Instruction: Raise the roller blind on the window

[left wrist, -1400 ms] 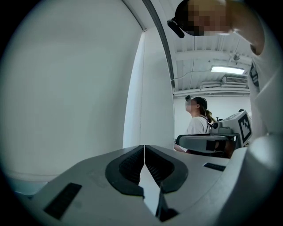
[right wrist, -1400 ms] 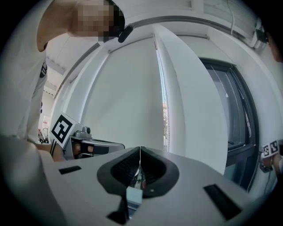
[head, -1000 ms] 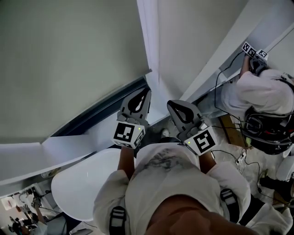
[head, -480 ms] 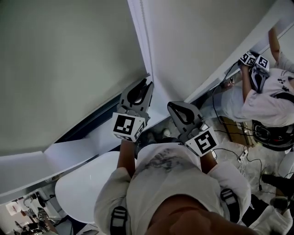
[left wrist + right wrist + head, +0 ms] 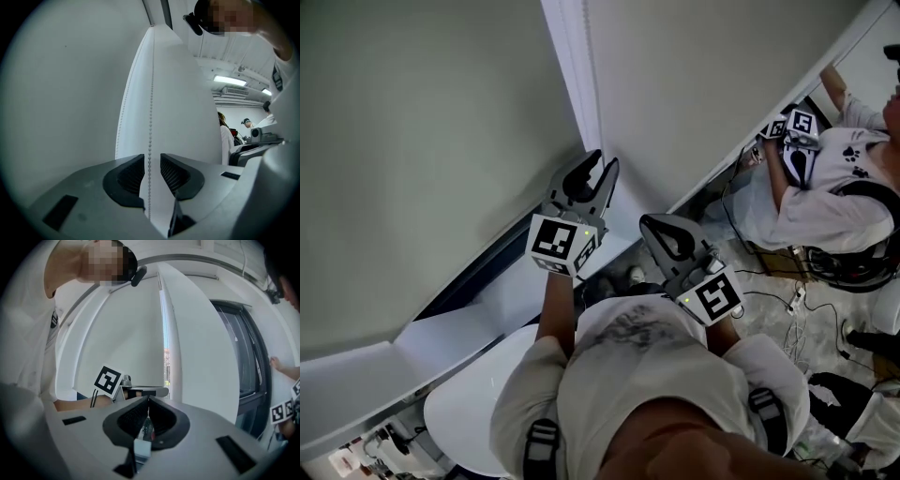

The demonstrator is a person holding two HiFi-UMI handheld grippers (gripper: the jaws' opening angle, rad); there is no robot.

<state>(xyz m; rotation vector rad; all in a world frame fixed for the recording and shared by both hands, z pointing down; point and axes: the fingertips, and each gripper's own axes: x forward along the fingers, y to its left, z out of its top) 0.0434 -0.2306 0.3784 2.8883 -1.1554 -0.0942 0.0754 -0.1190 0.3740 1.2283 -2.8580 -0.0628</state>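
Note:
The grey roller blind hangs low over the window, with a second blind to the right of the white mullion. In the left gripper view a white bead chain drops down the mullion and passes between my left gripper's jaws. These stand a little apart, and the chain hangs free in the gap. In the head view the left gripper is raised to the blind's lower corner. My right gripper sits lower and to the right, shut on nothing.
A dark strip of window shows under the blind, above the white sill. A white round table stands below left. Another person with grippers works at the right, and cables lie on the floor there.
My left gripper has risen toward the blind's lower corner and the mullion. The right gripper has barely moved. The person at the right has shifted.

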